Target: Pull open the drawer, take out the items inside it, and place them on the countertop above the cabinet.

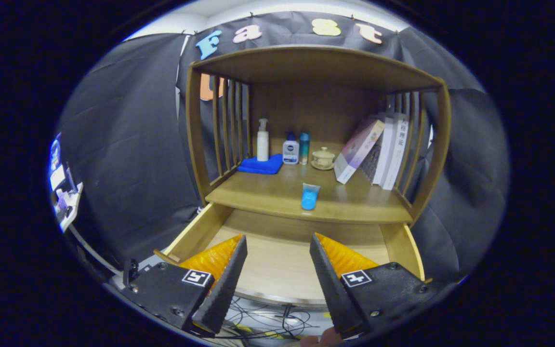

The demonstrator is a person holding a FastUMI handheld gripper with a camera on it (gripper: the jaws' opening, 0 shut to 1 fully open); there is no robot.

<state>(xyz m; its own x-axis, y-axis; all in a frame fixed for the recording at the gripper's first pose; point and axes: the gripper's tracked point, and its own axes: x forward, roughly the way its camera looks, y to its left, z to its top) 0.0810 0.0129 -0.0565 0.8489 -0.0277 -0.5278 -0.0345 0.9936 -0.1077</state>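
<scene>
1. The gripper [277, 241] is held with its two fingers spread wide apart, and nothing is gripped or touched between them.

2. Directly below and between the fingers the drawer [277, 262] is seen pulled out toward the camera; the part of its pale floor that shows between and around the fingers is bare, and no item can be made out on it. The corners nearest the fingers are hidden behind them, so whether something lies there cannot be told.

3. Just beyond the drawer, ahead of and above the fingertips, the front edge of the worktop [277, 200] is met, running crosswise to the fingers.

4. On that worktop, slightly toward the right finger's side and near the front edge, a small blue tube [310, 196] is found. It appears to stand on its cap, with its long axis upright, though this is hard to confirm.

5. Well behind it, at the back of the worktop, a folded blue cloth [261, 165] carrying a white pump bottle [262, 140] is seen, then a white bottle with a blue cap [290, 149], a slim blue bottle [304, 148] and a lidded cup on a saucer [323, 157]; books [378, 149] are leaned at the right.

6. The task is judged to be at or near its end: the drawer is open, and the tube is well ahead of the gripper on the worktop. The coming move is judged to turn on whether the hidden corners hold anything.
</scene>
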